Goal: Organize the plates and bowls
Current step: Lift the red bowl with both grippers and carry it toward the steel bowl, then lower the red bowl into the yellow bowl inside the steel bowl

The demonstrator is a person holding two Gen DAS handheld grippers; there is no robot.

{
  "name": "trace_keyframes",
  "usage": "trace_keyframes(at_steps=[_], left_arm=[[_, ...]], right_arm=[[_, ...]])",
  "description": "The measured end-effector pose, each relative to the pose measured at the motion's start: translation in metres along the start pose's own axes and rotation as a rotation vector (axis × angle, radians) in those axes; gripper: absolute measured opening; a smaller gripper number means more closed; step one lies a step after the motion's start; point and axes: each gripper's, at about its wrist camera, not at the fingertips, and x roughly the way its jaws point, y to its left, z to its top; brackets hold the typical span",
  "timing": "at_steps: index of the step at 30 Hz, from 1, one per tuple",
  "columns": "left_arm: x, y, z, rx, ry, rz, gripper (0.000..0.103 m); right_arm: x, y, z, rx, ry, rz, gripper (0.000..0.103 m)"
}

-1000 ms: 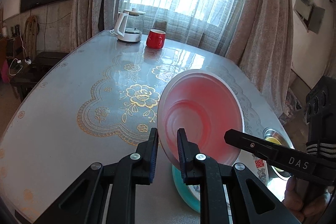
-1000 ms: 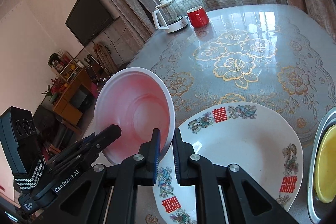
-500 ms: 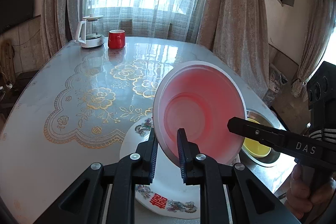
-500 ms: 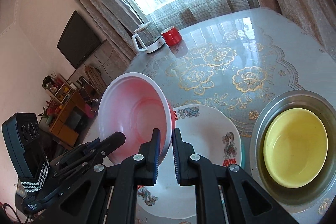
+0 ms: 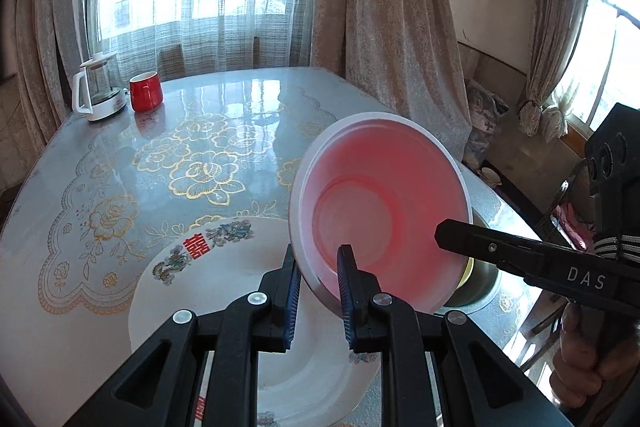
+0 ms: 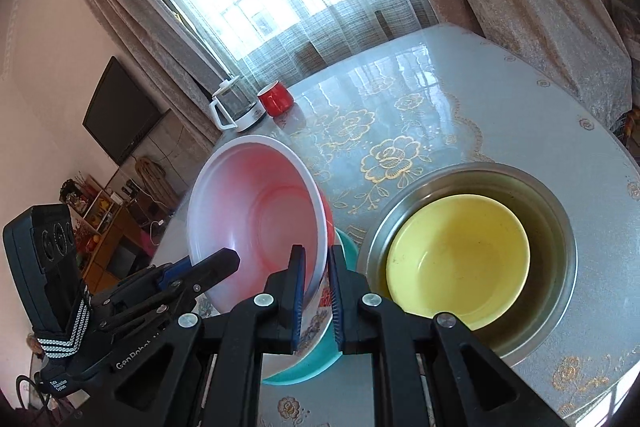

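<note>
Right wrist: pink bowl [image 6: 256, 223], still pinched by both hand-held grippers, now seemingly beside steel bowl [image 6: 560, 219].

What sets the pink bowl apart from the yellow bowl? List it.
1. The pink bowl is pink inside with a white rim; the yellow bowl is plain yellow.
2. The pink bowl is held tilted in the air, both grippers shut on its rim; the yellow bowl sits upright, untouched.
3. The yellow bowl is nested in a steel basin; the pink bowl is in nothing.
4. The pink bowl looks larger.

Both are round, open and empty.
</note>
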Motion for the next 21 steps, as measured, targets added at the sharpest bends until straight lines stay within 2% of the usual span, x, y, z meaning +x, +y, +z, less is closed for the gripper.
trace_keyframes(at_steps=[11,21], left_arm=[[0.027,-0.042,0.014,0.070,0.042,-0.067,0.018],[0.050,-0.060,0.016,0.097,0.091,-0.100,0.018]], right_arm=[[-0.026,-0.040,-0.001,0.090,-0.048,-0.058,0.013],[-0.037,-0.065,-0.004,0.144,-0.066,-0.083,0.013]])
